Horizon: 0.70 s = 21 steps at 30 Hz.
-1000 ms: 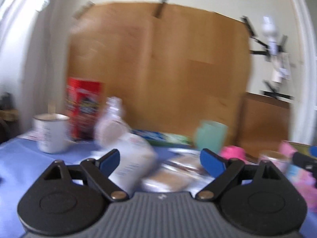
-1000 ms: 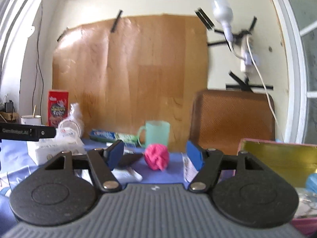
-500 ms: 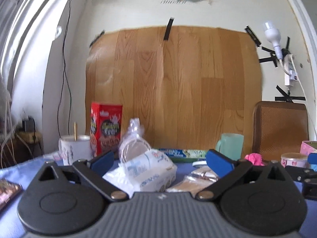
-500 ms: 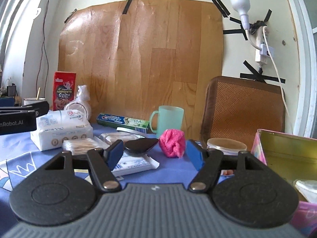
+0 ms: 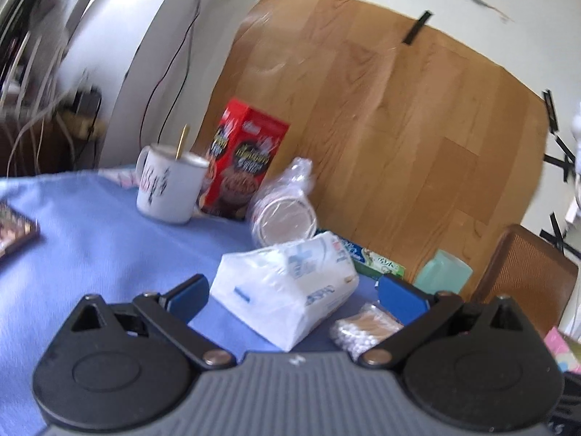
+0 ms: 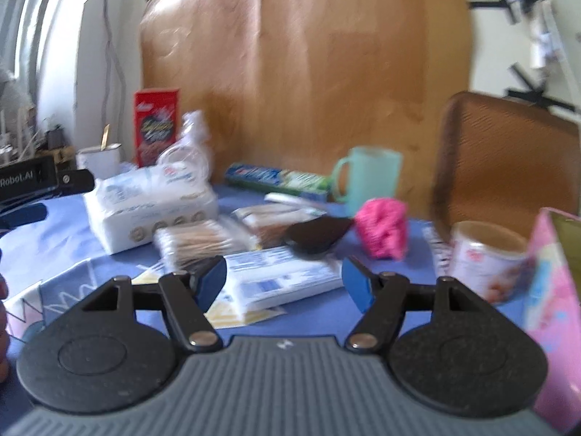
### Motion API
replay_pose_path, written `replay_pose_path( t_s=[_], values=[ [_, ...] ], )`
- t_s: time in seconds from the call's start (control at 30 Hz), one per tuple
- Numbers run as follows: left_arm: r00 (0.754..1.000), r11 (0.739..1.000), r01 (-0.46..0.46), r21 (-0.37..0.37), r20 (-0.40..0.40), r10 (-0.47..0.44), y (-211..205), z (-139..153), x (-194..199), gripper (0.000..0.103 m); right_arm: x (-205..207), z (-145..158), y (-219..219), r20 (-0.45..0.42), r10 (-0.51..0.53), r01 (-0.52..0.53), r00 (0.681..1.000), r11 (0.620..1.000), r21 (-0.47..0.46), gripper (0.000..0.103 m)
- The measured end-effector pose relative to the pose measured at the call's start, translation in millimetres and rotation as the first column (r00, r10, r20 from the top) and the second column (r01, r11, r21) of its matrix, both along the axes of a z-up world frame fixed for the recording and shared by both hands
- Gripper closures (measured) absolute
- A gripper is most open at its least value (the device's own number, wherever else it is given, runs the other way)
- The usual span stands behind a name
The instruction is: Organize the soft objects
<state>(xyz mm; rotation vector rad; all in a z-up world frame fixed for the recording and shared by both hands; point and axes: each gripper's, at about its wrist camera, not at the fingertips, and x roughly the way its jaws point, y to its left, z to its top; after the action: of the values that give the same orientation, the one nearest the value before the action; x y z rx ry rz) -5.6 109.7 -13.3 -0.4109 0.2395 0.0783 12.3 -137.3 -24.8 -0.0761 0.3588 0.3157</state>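
A white soft tissue pack (image 5: 287, 298) lies on the blue tablecloth between the open fingers of my left gripper (image 5: 292, 296), which is empty; I cannot tell if the pads touch it. The pack also shows in the right wrist view (image 6: 152, 207). A pink fluffy ball (image 6: 381, 227) sits right of centre, beyond my right gripper (image 6: 285, 283), which is open and empty over a flat white packet (image 6: 279, 283). A bag of cotton swabs (image 6: 196, 241) lies near the left fingertip (image 6: 210, 278); it also shows in the left wrist view (image 5: 363, 327).
At the back stand a white mug (image 5: 167, 189), a red box (image 5: 247, 160), a bagged lid stack (image 5: 287, 210), a toothpaste box (image 6: 279, 178) and a green mug (image 6: 370, 178). A black scoop (image 6: 316, 234), a round tub (image 6: 486, 258) and a pink box (image 6: 555, 290) are on the right.
Both grippers have tilted down toward the table and moved in. The left one now straddles the tissue pack. The right one now hangs over the flat white packet. Both stay open.
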Motion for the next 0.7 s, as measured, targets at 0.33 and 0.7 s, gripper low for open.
replay_pose_path(
  t_s=[0.33, 0.7],
  values=[
    [1.0, 0.998, 0.018, 0.053, 0.014, -0.019, -7.9, 2.1, -1.0, 0.0, 60.3, -0.3, 3.6, -0.123, -0.051, 0.049, 0.991, 0.999, -0.012, 0.008],
    [0.999, 0.998, 0.025, 0.063, 0.021, -0.026, -10.4, 3.4, -0.7, 0.0, 89.1, -12.8, -13.3, -0.293, 0.081, -0.048, 0.953, 0.992, 0.119, 0.018]
  ],
)
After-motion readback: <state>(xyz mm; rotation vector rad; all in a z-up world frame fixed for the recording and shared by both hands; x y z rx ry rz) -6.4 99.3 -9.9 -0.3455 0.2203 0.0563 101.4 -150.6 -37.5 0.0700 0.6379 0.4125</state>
